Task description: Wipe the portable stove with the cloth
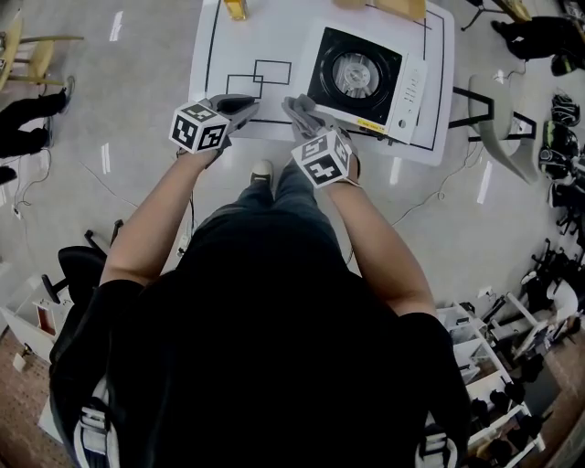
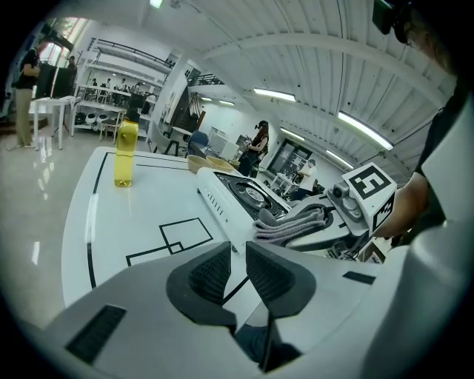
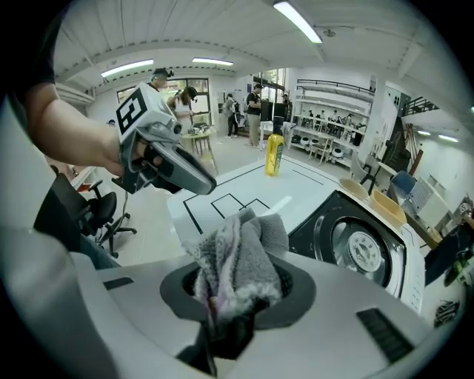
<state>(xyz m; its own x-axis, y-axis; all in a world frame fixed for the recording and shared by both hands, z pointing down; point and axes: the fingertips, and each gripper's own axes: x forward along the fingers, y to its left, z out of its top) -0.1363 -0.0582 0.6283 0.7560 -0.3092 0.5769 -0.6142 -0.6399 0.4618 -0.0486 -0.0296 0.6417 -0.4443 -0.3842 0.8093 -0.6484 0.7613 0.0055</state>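
The portable stove (image 1: pixel 361 78), white with a black top and a round burner, sits at the right of the white table (image 1: pixel 228 41). My right gripper (image 1: pixel 298 110) is shut on a bunched grey cloth (image 1: pixel 309 117), over the table's near edge, just short of the stove's near-left corner. In the right gripper view the cloth (image 3: pixel 241 259) bulges out of the jaws, with the stove (image 3: pixel 355 248) ahead to the right. My left gripper (image 1: pixel 249 106) hovers just left of it, shut with nothing between its pads (image 2: pixel 211 270). The left gripper view shows the cloth (image 2: pixel 292 224) beside the stove (image 2: pixel 244 194).
A yellow bottle (image 1: pixel 236 9) stands at the table's far edge, with wooden trays (image 1: pixel 402 7) near the far right corner. Black outlined squares (image 1: pixel 260 78) mark the tabletop left of the stove. A pale chair (image 1: pixel 498 119) stands right of the table, and an office chair (image 1: pixel 78 265) behind me on the left.
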